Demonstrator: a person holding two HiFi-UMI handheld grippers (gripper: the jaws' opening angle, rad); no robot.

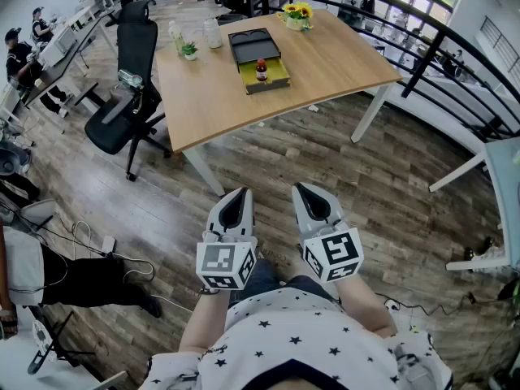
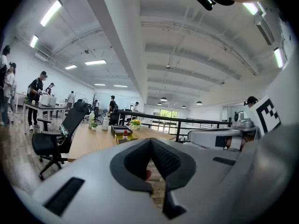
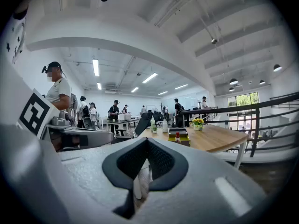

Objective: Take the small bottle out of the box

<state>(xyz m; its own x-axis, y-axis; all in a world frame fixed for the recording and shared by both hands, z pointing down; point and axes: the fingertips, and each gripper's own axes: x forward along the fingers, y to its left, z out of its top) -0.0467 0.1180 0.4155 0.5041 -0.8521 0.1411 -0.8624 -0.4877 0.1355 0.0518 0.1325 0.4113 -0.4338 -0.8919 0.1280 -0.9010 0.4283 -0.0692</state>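
A small bottle (image 1: 262,70) with a red cap stands in a yellow-green box (image 1: 270,84) on the wooden table (image 1: 341,55), far ahead of me. The box's black part (image 1: 253,43) lies just behind it. My left gripper (image 1: 239,193) and right gripper (image 1: 309,188) are held side by side close to my body, over the floor, well short of the table. Both are shut with nothing between their jaws. The left gripper view shows its shut tips (image 2: 150,142) with the bottle (image 2: 124,134) small in the distance. The right gripper view shows the same: shut tips (image 3: 147,142), bottle (image 3: 177,136) far off.
A black office chair (image 1: 126,96) stands at the table's left corner. On the table are a small potted plant (image 1: 189,51), a white jar (image 1: 213,32) and yellow flowers (image 1: 296,13). A black railing (image 1: 422,43) runs behind on the right. Cables (image 1: 106,246) lie on the floor at left.
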